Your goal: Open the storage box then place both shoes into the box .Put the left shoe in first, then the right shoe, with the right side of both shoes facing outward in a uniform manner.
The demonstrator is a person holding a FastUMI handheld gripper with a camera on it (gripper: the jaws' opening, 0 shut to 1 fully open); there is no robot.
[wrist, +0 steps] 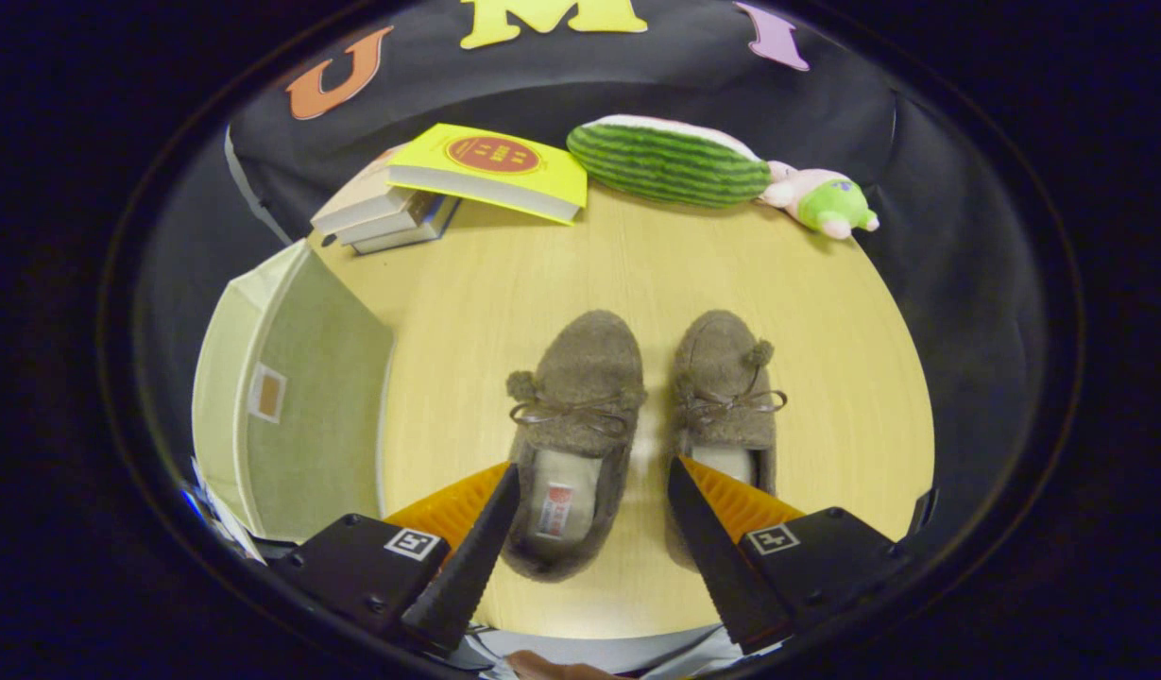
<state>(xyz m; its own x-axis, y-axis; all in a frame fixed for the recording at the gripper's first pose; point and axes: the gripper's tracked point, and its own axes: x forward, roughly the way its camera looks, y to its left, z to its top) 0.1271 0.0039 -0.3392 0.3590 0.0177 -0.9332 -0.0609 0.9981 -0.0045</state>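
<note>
Two fuzzy brown moccasin slippers are lying side by side on the round wooden table (637, 274), toes pointing away from the gripper. The left slipper (572, 416) is sitting between the fingers, its open heel just ahead of the fingertips and a label showing on its insole. The right slipper (728, 397) is lying just beside it, its heel partly hidden behind the right finger. The gripper (589, 491) is hovering over the heels with its fingers spread wide apart, seemingly touching neither shoe. Left of the slippers, the pale green fabric storage box (292, 416) is standing at the table's edge, its lid apparently closed. Beyond the shoes, a yellow book (490, 170) is resting on a stack of books (382, 217), beside a watermelon plush (670, 161) and a small pink-and-green plush toy (821, 203).
</note>
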